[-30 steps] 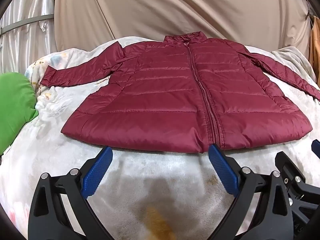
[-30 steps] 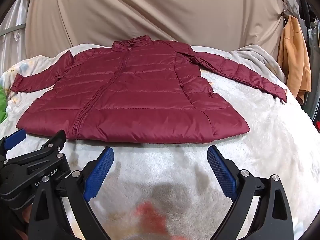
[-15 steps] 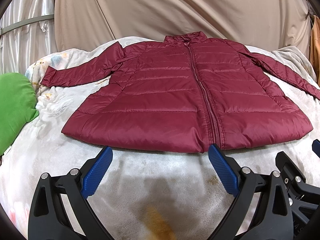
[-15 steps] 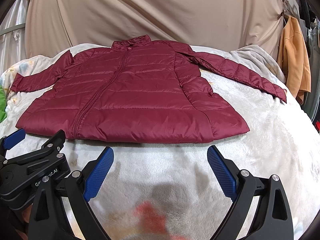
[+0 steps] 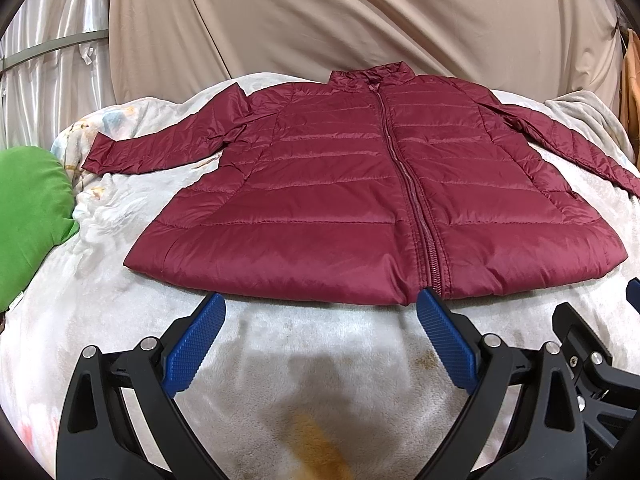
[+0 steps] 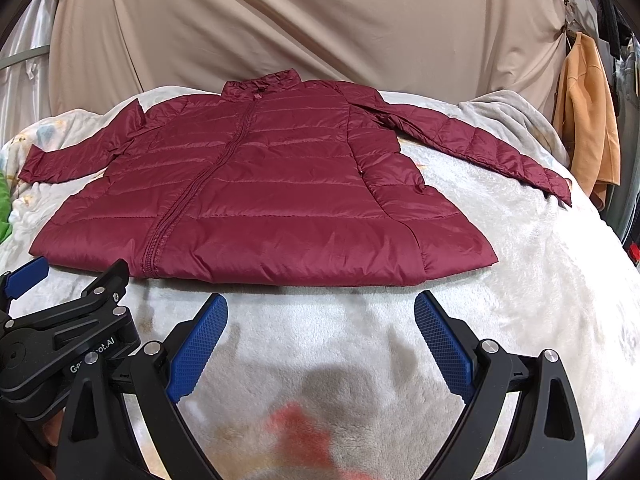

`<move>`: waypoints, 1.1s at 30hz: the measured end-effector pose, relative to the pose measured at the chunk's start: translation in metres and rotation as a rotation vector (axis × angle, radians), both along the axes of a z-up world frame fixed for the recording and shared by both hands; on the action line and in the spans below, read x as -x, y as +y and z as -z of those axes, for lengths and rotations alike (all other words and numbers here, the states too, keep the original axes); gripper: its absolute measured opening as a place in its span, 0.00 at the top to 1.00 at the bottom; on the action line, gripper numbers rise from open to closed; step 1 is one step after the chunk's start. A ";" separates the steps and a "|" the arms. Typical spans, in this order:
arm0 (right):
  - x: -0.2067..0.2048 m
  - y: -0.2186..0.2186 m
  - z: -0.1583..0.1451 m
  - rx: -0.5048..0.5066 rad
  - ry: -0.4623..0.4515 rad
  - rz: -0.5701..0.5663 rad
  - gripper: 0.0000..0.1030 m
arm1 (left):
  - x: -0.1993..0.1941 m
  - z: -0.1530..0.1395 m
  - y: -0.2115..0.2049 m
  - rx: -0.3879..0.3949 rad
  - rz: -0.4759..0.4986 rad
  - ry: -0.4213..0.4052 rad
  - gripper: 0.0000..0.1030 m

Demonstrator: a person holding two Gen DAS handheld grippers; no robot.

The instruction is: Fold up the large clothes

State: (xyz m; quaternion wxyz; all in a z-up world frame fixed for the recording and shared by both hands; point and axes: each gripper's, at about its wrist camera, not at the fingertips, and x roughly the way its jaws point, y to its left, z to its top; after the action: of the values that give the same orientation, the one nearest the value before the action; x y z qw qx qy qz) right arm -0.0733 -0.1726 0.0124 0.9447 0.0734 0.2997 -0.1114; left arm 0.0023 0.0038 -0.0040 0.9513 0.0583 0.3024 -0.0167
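A: Left side?
B: Green cushion [image 5: 32,216] at the edge. Left hand-held gripper [image 5: 320,344] spread wide, empty, just short of the hem.
A: Jacket?
B: Maroon puffer jacket [image 5: 340,200] flat on the white blanket [image 5: 100,300], zipped, sleeves out.
A: Right?
B: Right hand-held gripper [image 6: 320,340] spread, empty. Orange garment [image 6: 588,120] hangs far right.

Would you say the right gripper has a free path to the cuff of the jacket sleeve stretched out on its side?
Probably yes. The right gripper is open and empty, and only bare blanket lies between it and that sleeve cuff, which rests flat and uncovered.
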 end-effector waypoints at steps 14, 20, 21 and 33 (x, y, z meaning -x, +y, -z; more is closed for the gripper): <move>0.000 0.000 0.000 0.001 0.002 0.000 0.10 | 0.001 0.000 0.001 -0.003 0.000 0.000 0.10; -0.001 0.001 0.000 0.001 0.003 0.000 0.10 | 0.001 0.000 0.000 -0.004 0.000 0.000 0.10; -0.001 0.000 0.000 0.002 0.002 0.000 0.10 | 0.001 0.000 0.000 -0.004 0.000 0.000 0.10; 0.002 -0.001 0.002 0.004 0.003 0.003 0.10 | 0.001 0.000 0.000 -0.006 0.000 0.000 0.10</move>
State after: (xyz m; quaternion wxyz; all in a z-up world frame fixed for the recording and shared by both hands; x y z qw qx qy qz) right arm -0.0756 -0.1739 0.0107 0.9442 0.0719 0.3006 -0.1134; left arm 0.0015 0.0036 -0.0041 0.9511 0.0613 0.3025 -0.0157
